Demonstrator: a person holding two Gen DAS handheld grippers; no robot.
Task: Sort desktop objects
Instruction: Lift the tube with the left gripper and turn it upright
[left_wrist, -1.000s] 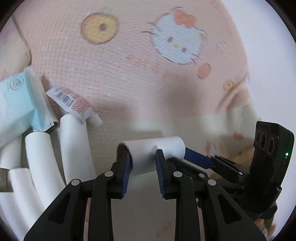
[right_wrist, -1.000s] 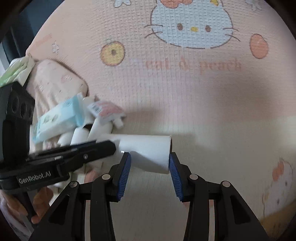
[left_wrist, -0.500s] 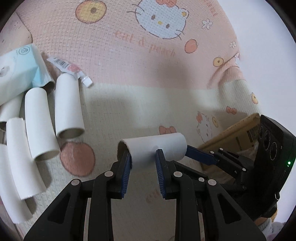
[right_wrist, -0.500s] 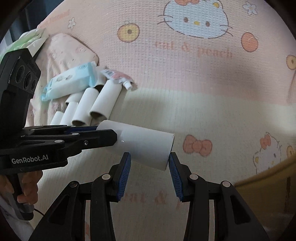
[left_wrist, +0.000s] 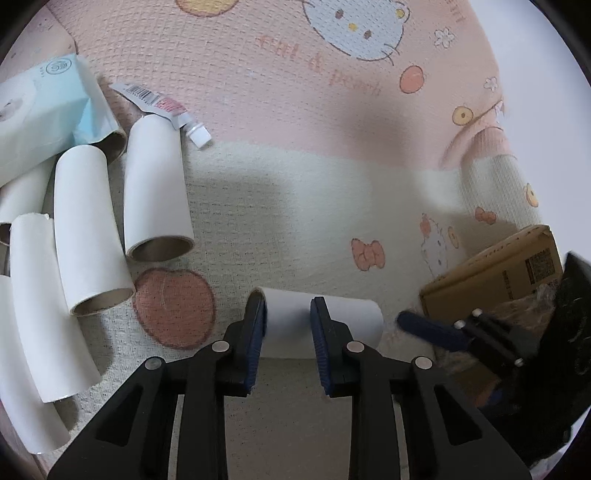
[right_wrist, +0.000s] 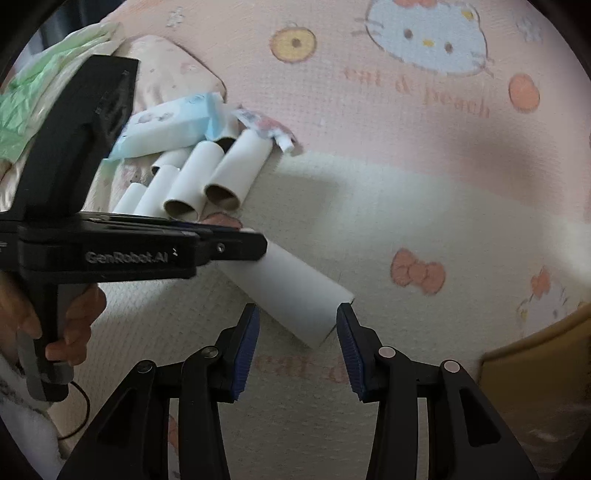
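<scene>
The left hand-held gripper (left_wrist: 287, 323) is clamped across a white cardboard tube (left_wrist: 343, 325), its blue pads (left_wrist: 256, 341) pressing either side of the tube near one end; the tube lies crosswise in front of the fingers, above the cream part of a pink and cream cartoon-print mat (left_wrist: 295, 206). In the right wrist view the same tube (right_wrist: 295, 295) slants from the left hand-held gripper (right_wrist: 255, 245) down toward the right hand-held gripper (right_wrist: 297, 325), whose jaws are spread wider than the tube; the free end of the tube sits between its blue pads (right_wrist: 245, 350); the right pad is at or just beside the tube's end, the left stands apart, and firm contact cannot be told. A bare hand (right_wrist: 70, 325) holds the grip of the left tool at the left edge of that view.

Farther left on the mat, a cluster of white cardboard tubes (left_wrist: 85, 229) lies side by side, brown inside at their open ends; a pale blue tissue pack (left_wrist: 40, 114) rests over their far ends, and a small squeeze tube (left_wrist: 166, 110) with a barcode and white cap lies just beside the outermost one. A brown cardboard box (left_wrist: 509, 280) sits at the right edge of the mat, partly hidden by the blurred right tool; a green and white packet (right_wrist: 33, 99) shows at the upper left of the right wrist view.
</scene>
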